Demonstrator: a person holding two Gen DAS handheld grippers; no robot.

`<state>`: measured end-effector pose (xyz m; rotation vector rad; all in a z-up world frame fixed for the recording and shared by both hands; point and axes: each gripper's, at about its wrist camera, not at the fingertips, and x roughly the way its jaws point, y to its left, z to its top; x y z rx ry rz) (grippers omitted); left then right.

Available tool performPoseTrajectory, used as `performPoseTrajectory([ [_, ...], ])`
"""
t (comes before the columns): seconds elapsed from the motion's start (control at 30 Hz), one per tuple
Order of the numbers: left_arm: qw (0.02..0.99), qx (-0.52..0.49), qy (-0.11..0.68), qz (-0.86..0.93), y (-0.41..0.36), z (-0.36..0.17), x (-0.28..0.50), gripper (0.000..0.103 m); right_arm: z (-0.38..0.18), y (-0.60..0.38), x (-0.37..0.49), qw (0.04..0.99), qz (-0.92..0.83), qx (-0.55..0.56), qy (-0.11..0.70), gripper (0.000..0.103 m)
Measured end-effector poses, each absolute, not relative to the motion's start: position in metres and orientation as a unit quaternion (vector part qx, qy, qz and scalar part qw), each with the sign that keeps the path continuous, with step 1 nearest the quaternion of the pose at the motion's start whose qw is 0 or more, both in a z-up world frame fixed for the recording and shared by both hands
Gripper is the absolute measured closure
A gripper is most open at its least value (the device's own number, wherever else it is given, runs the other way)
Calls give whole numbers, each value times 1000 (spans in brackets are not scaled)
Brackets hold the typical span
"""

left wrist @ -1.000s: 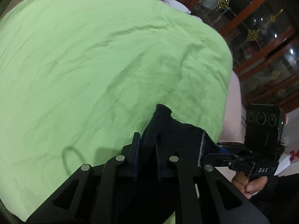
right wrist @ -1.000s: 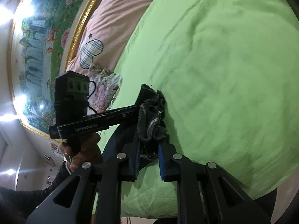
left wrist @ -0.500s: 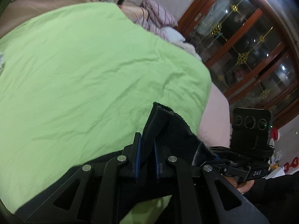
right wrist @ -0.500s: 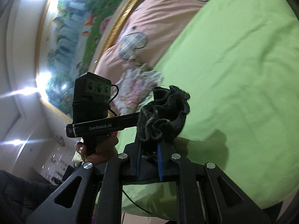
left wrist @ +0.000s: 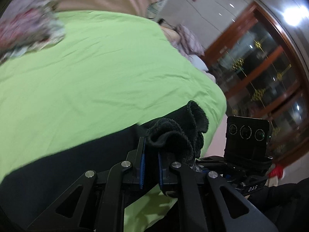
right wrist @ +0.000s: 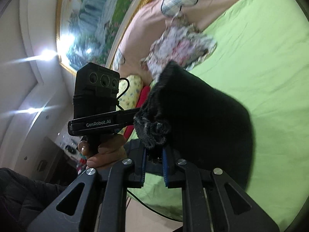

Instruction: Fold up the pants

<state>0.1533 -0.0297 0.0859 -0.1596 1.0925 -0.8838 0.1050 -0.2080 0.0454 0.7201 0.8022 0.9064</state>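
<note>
pants hang bunched between both tools, lifted above the green bed. left tool is clamped on a frayed black edge; right tool is clamped on the other edge. best carry both edges level toward the far side, keeping cloth taut. floral garment lies far left; open sheet lies right.

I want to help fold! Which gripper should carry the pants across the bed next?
Probably both together. The left gripper and right gripper each pinch a bunched edge of the black pants, side by side over the green blanket. Neither looks better placed.
</note>
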Motion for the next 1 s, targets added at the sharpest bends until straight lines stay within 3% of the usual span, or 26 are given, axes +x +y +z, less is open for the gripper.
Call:
performPoseTrajectory([
  [0.37, 758, -156, 537, -337, 33, 15, 153, 95, -8, -163, 125, 734, 414, 293, 451, 88],
  [0.67, 764, -182, 547, -290, 49, -14, 145, 94, -15, -151, 129, 741, 392, 256, 481, 87],
  [0.73, 768, -193, 545, -277, 55, -16, 142, 92, -12, -148, 127, 743, 388, 248, 486, 84],
  [0.9, 779, -222, 534, -242, 78, -14, 133, 90, 0, -145, 119, 740, 406, 250, 474, 52],
  [1.0, 785, -243, 525, -219, 97, -10, 123, 90, 4, -142, 118, 746, 402, 243, 472, 51],
])
